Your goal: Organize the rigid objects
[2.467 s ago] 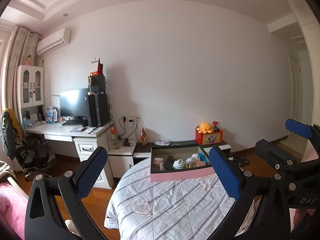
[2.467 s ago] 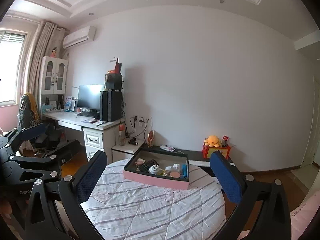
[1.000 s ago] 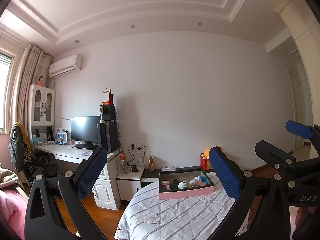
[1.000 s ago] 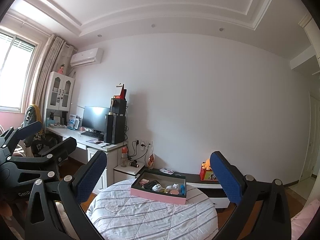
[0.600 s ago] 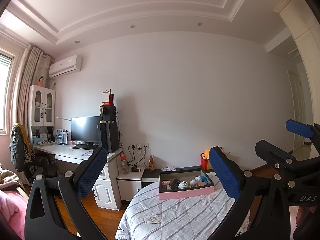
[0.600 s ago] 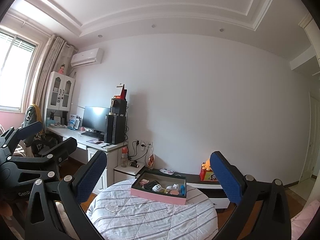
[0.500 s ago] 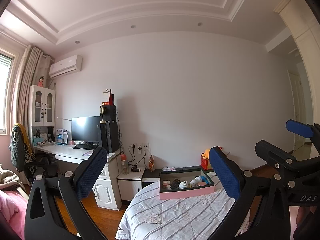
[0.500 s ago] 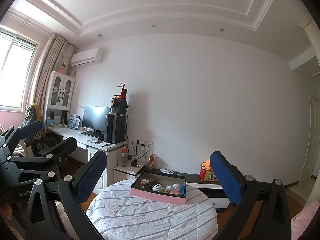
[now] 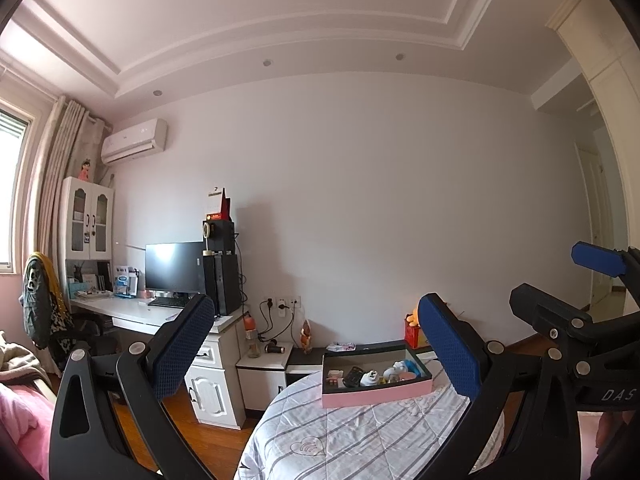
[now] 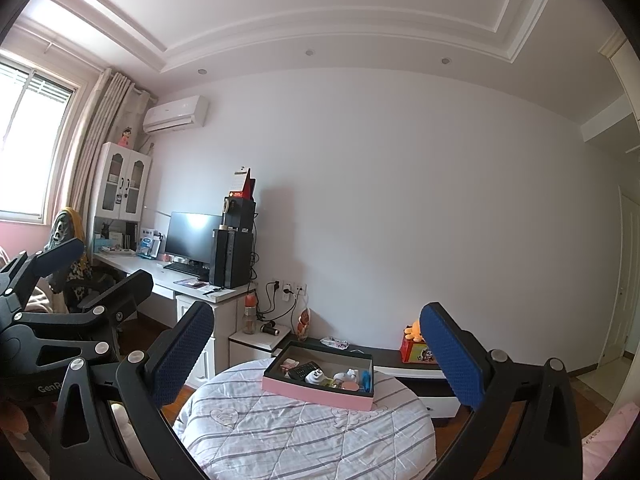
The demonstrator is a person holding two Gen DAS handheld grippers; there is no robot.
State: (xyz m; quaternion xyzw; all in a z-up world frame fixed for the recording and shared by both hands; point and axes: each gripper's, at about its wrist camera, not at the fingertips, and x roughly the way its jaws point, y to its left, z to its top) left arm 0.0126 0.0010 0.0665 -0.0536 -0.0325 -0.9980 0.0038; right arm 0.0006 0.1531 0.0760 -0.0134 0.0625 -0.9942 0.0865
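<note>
- The left tool [image 9: 316,344], its two black arms tipped with blue textured pads, stood spread wide and empty at the bottom of the left wrist frame, aimed level across the room.
- The right tool [image 10: 318,350], a matching pair of blue-padded black fingers, was likewise splayed wide with nothing between them in the right wrist frame.
- The shallow pink-sided cardboard box with a dark lining [image 9: 376,394] sat at the far edge of the round bench covered in a white quilted cloth with grey stripes [image 9: 360,436], low and right of centre in the left wrist frame, well apart from both tools.
- In the right wrist frame the same box [image 10: 316,394] lay almost dead centre between the blue pads, at the bottom of the frame; by that framing the right tool appeared the better lined up with it.
- The box's long axis ran roughly left to right across both frames, its long pink side facing the cameras.
- Inside the box lay a jumble of small rigid items, among them a black remote-like slab [image 10: 303,370], a white figurine [image 10: 347,375] and a slim blue piece [image 10: 366,378]; finer detail was too small to tell.
- Nothing lay loose on the cloth, so the sorting seemed largely done; any further reach would have to travel forward and downward.
</note>
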